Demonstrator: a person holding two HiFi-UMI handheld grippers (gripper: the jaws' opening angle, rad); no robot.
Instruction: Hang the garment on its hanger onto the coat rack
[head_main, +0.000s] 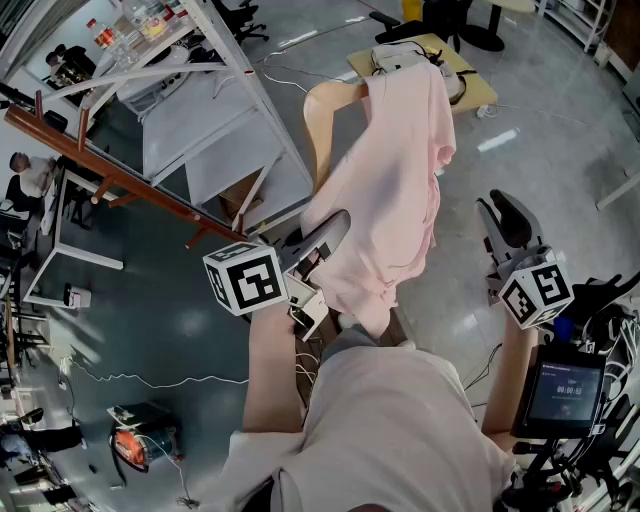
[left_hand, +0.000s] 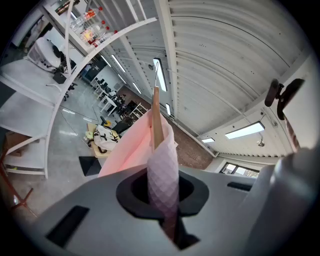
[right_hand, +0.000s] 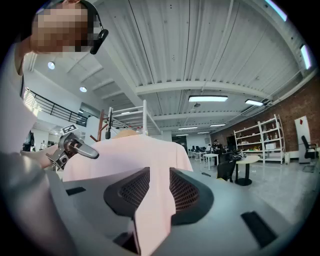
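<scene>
Stands well apart from the coat rack (head_main: 110, 178), a reddish bar with pegs off to the left. Carries the pink garment (head_main: 390, 180) in mid-air, draped over a wooden hanger (head_main: 318, 120), clear of floor and rack alike. Pinches hanger and cloth together in the left gripper (head_main: 330, 232), jaws pressed almost together; nips a fold of the same cloth in the right gripper (head_main: 508, 222). Could well slide the loose cloth off the hanger if tilted on the way across, or drag it off by pulling the right side too hard; might also miss a peg, with no hook in sight. Below, glossy grey floor (head_main: 180, 320); around, white shelving (head_main: 230, 110) and a yellow table (head_main: 470, 95) in an open workshop.
</scene>
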